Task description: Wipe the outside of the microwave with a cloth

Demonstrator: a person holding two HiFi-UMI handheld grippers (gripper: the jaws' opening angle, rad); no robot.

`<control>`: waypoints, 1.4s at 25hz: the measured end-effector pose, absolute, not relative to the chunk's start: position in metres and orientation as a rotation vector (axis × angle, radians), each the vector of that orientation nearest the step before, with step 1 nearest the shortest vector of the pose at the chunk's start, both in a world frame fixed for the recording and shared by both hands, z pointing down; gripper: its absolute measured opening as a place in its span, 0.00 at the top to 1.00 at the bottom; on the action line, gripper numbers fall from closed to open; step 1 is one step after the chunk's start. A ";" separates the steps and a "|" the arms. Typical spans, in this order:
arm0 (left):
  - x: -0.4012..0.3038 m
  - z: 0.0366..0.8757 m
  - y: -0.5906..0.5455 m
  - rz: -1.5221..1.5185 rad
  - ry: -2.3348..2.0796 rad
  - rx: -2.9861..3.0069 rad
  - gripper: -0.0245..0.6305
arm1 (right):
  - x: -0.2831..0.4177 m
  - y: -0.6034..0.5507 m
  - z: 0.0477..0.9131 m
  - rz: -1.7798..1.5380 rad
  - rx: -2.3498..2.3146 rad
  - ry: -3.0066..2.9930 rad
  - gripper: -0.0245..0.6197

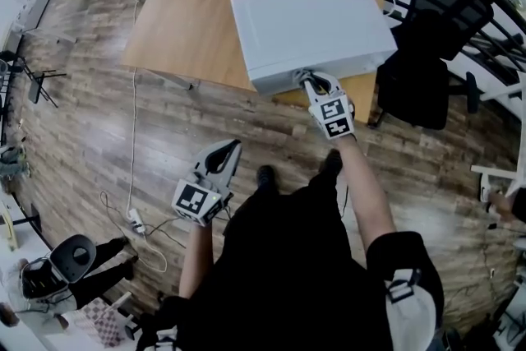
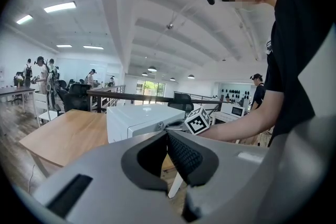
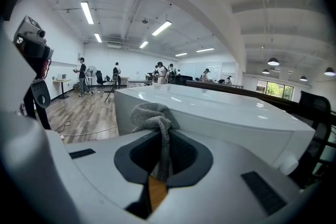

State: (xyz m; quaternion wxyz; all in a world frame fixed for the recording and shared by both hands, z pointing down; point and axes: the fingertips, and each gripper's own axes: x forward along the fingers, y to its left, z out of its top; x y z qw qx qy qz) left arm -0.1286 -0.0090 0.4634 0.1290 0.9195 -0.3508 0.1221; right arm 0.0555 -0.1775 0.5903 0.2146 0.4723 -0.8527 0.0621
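Two grippers in head view: right gripper (image 1: 306, 79) is sitting at the near edge of the white boxy microwave (image 1: 312, 20) on the light wooden table (image 1: 181, 12); left gripper (image 1: 227, 150) is hanging low, well apart. Left gripper view: jaws are resting together, empty. Right gripper view: jaws are clamping a grey knitted cloth (image 3: 151, 118), wad at the microwave's near top edge, top panel stretching ahead.

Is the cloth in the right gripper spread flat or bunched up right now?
Bunched. The grey cloth is gathered into a crumpled wad, pinched in the right gripper at the microwave's near edge.
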 end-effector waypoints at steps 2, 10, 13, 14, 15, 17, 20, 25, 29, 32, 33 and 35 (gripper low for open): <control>-0.122 0.463 -0.013 0.353 -1.006 2.679 0.96 | 0.067 -0.180 0.590 0.179 1.331 -2.354 0.94; -0.099 0.460 -0.019 0.351 -0.957 2.699 0.96 | 0.111 -0.181 0.588 0.201 1.414 -2.305 0.94; -0.088 0.458 -0.024 0.354 -0.942 2.704 0.96 | 0.132 -0.185 0.587 0.205 1.447 -2.285 0.94; -0.085 0.458 -0.026 0.356 -0.937 2.706 0.96 | 0.138 -0.186 0.587 0.208 1.457 -2.278 0.94; -0.082 0.458 -0.028 0.358 -0.932 2.708 0.96 | 0.144 -0.187 0.587 0.211 1.466 -2.271 0.94; -0.076 0.458 -0.028 0.356 -0.923 2.717 0.96 | 0.156 -0.187 0.588 0.214 1.485 -2.257 0.94; -0.067 0.458 -0.030 0.351 -0.909 2.727 0.96 | 0.174 -0.187 0.587 0.215 1.514 -2.236 0.94; -0.052 0.457 -0.037 0.346 -0.893 2.733 0.96 | 0.205 -0.192 0.586 0.219 1.563 -2.207 0.94; -0.045 0.458 -0.040 0.347 -0.882 2.739 0.96 | 0.225 -0.193 0.586 0.231 1.606 -2.183 0.94; -0.039 0.460 -0.042 0.349 -0.866 2.741 0.96 | 0.238 -0.193 0.587 0.239 1.621 -2.163 0.94; -0.036 0.460 -0.043 0.348 -0.860 2.743 0.96 | 0.242 -0.194 0.587 0.238 1.626 -2.158 0.94; -0.031 0.461 -0.044 0.346 -0.850 2.748 0.96 | 0.250 -0.195 0.588 0.241 1.641 -2.151 0.94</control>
